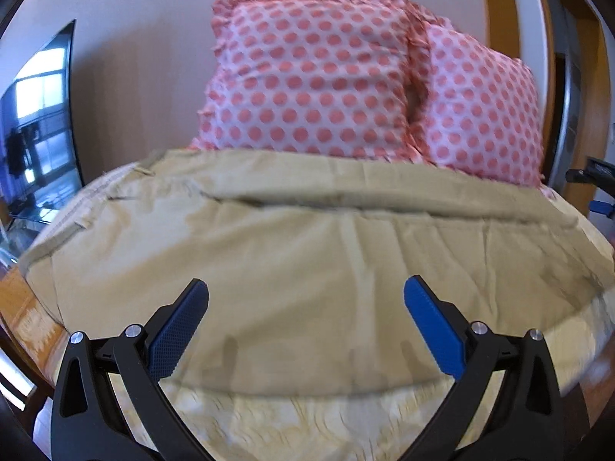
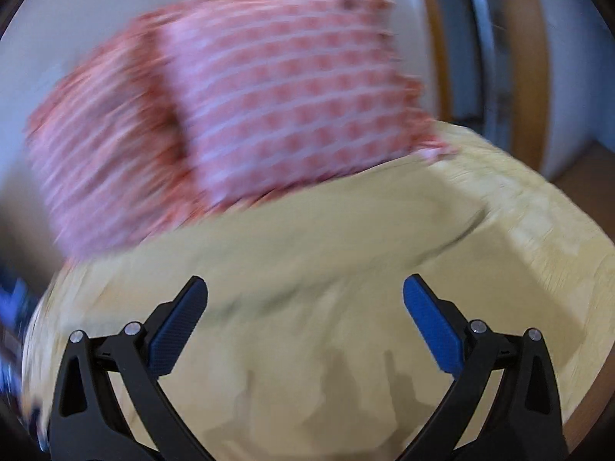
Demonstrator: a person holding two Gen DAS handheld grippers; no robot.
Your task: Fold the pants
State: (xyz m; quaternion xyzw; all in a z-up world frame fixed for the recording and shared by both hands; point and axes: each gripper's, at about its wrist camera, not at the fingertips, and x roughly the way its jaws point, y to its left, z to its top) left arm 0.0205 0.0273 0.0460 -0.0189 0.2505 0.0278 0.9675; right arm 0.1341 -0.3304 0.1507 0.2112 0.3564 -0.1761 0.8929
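Note:
Tan pants [image 1: 292,246] lie spread flat across the bed, waistband at the left, one layer folded over along a crease at the far side. My left gripper [image 1: 305,292] is open and empty, hovering over the near edge of the pants. My right gripper [image 2: 305,292] is open and empty above the tan pants [image 2: 326,269]; that view is blurred by motion. A small part of the right gripper [image 1: 594,182] shows at the right edge of the left wrist view.
Two pink polka-dot pillows [image 1: 307,77] stand against the wall behind the pants, also in the right wrist view [image 2: 269,96]. The pale yellow bedsheet [image 1: 292,418] shows under the pants. A TV screen [image 1: 38,123] is at the left, a wooden door frame [image 1: 499,11] at the right.

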